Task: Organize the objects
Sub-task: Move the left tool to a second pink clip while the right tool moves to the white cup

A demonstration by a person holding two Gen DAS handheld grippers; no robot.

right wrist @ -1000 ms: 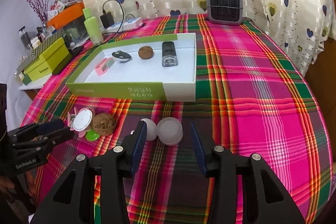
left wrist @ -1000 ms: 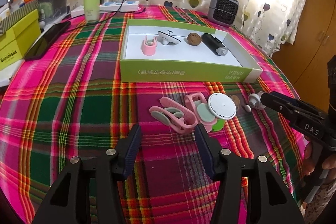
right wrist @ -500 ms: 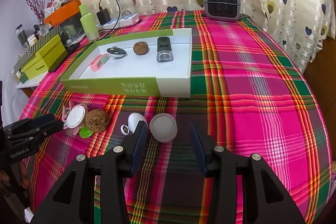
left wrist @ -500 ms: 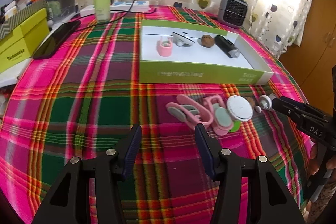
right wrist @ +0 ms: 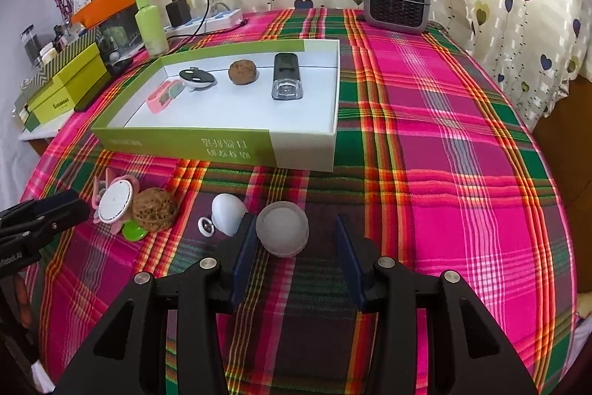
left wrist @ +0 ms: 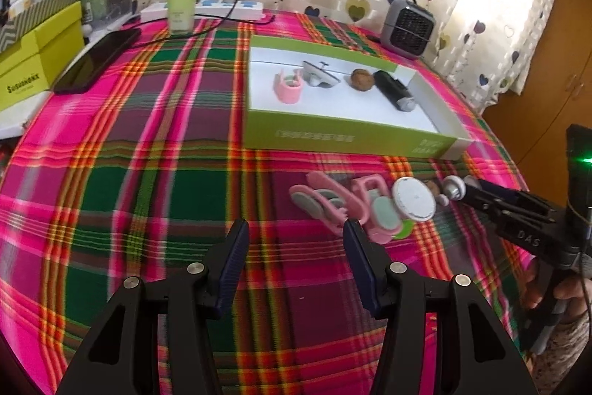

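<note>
A green-sided white tray (right wrist: 303,150) (left wrist: 351,136) holds a pink clip (left wrist: 288,86), a small grey gadget (right wrist: 195,78), a walnut (right wrist: 242,72) and a black device (right wrist: 286,76). On the plaid cloth in front of it lie pink clips (left wrist: 333,202), a white disc (right wrist: 115,202) (left wrist: 413,199), a walnut (right wrist: 154,209), a white egg-shaped piece (right wrist: 227,213) and a frosted round cap (right wrist: 283,224). My right gripper (right wrist: 296,239) is open, its jaws standing either side of the cap. My left gripper (left wrist: 294,239) is open and empty, left of the pink clips.
A grey heater (right wrist: 397,0) stands at the table's far edge. A green bottle (left wrist: 183,2), a power strip (left wrist: 218,10), a black phone (left wrist: 98,60) and yellow-green boxes (left wrist: 37,58) sit at the far left. A wooden cabinet (left wrist: 547,69) is on the right.
My right gripper has moved forward, so the frosted cap now lies between its jaws. My left gripper has shifted left and back; the pink clips now sit to the right of its jaws.
</note>
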